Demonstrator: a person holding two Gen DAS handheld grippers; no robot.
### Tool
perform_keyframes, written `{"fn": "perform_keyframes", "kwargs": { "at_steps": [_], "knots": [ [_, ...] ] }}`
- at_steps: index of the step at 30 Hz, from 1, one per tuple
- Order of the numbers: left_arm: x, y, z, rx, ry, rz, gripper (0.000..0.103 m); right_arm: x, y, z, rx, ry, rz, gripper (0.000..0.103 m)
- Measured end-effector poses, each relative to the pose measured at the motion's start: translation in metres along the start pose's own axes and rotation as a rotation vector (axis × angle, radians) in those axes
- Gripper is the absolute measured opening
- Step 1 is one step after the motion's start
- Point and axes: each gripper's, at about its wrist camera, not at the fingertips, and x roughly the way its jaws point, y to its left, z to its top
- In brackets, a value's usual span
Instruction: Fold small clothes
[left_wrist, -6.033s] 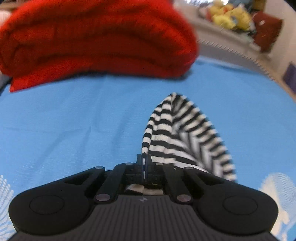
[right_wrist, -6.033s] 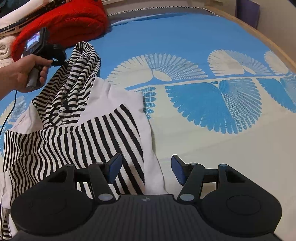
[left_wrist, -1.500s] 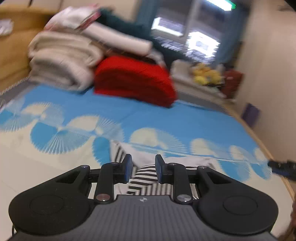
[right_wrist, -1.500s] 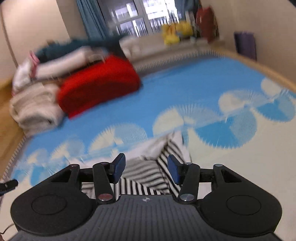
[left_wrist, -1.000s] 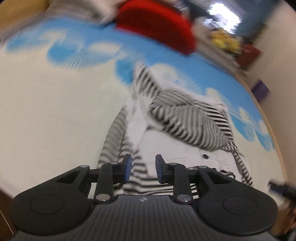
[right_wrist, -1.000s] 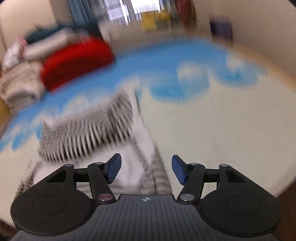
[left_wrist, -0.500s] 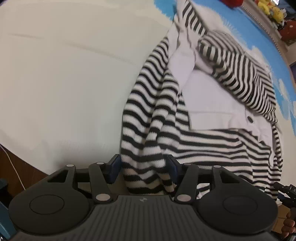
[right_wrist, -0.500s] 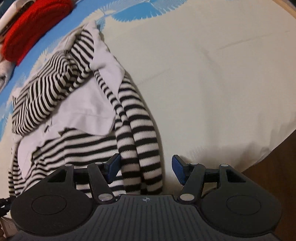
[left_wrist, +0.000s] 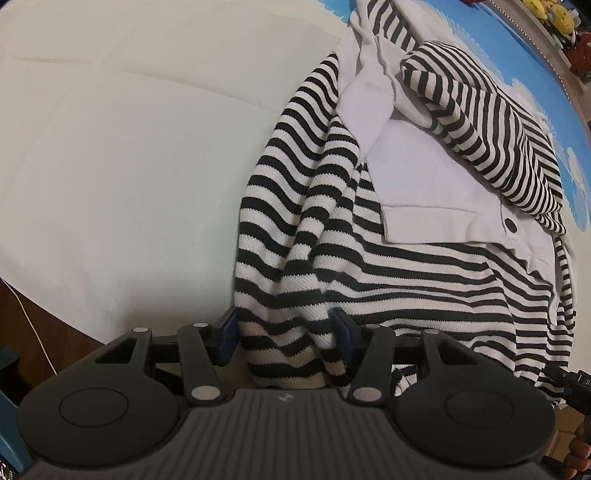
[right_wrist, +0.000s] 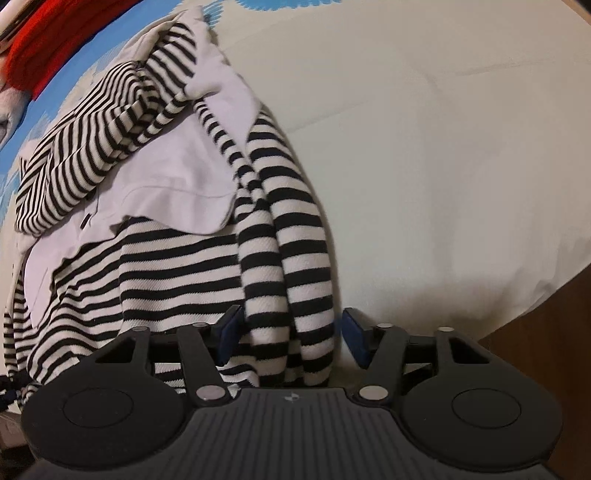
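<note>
A black-and-white striped garment with white panels (left_wrist: 424, 192) lies crumpled on the cream and blue mat (left_wrist: 129, 147). My left gripper (left_wrist: 283, 334) is open, its jaws either side of the garment's near left striped sleeve end (left_wrist: 280, 280). In the right wrist view the same garment (right_wrist: 147, 192) lies to the left. My right gripper (right_wrist: 291, 334) is open, its jaws either side of the near right striped sleeve end (right_wrist: 288, 295). Neither sleeve is pinched.
The mat's near edge drops to a brown floor (right_wrist: 535, 332). A red folded blanket (right_wrist: 44, 40) lies at the far end. Yellow plush toys (left_wrist: 550, 14) sit far right. The other gripper's tip and a hand (left_wrist: 576, 391) show at the lower right.
Both grippers swung down from looking across the room to the garment's near edge and moved closer, so a sleeve end now lies between each pair of jaws. The left jaws opened wider.
</note>
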Motion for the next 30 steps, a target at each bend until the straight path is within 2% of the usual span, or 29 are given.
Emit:
{"fn": "perform_keyframes", "kwargs": {
  "at_steps": [3,5,10,13,15,16,18,19,22,26,30],
  "knots": [
    [0.0,-0.001,0.0,0.01,0.001,-0.003,0.057,-0.001,0.004,-0.002,-0.019,-0.003,0.017,0.039],
    [0.0,-0.002,-0.001,0.013,0.002,-0.004,0.057,-0.001,0.005,-0.003,-0.023,-0.005,0.03,0.036],
    [0.001,-0.003,-0.001,0.021,0.005,-0.009,0.051,-0.003,0.003,-0.003,-0.016,-0.012,0.04,0.022],
    [0.0,-0.004,-0.001,0.026,0.005,-0.018,0.041,-0.003,0.002,-0.004,-0.012,-0.02,0.047,0.015],
    [0.0,-0.004,-0.001,0.034,0.002,-0.025,0.029,-0.003,0.003,-0.004,-0.013,-0.026,0.052,0.012],
    [-0.001,-0.004,-0.001,0.035,-0.003,-0.029,0.027,-0.004,0.003,-0.004,-0.015,-0.03,0.055,0.011],
    [-0.003,-0.003,-0.001,0.037,-0.011,-0.044,0.013,-0.004,0.003,-0.004,-0.014,-0.038,0.059,0.009],
    [-0.005,-0.003,-0.001,0.041,-0.018,-0.053,0.011,-0.005,0.003,-0.004,-0.012,-0.044,0.063,0.008],
    [-0.016,-0.006,-0.002,0.064,-0.068,-0.087,0.007,-0.011,0.002,-0.002,-0.005,-0.074,0.089,0.007],
    [-0.046,-0.014,-0.01,0.177,-0.17,-0.113,0.007,-0.032,-0.002,-0.001,0.005,-0.169,0.158,0.006],
    [-0.082,-0.012,-0.024,0.219,-0.251,-0.175,0.006,-0.064,-0.015,0.0,0.002,-0.263,0.233,0.006]
  ]
}}
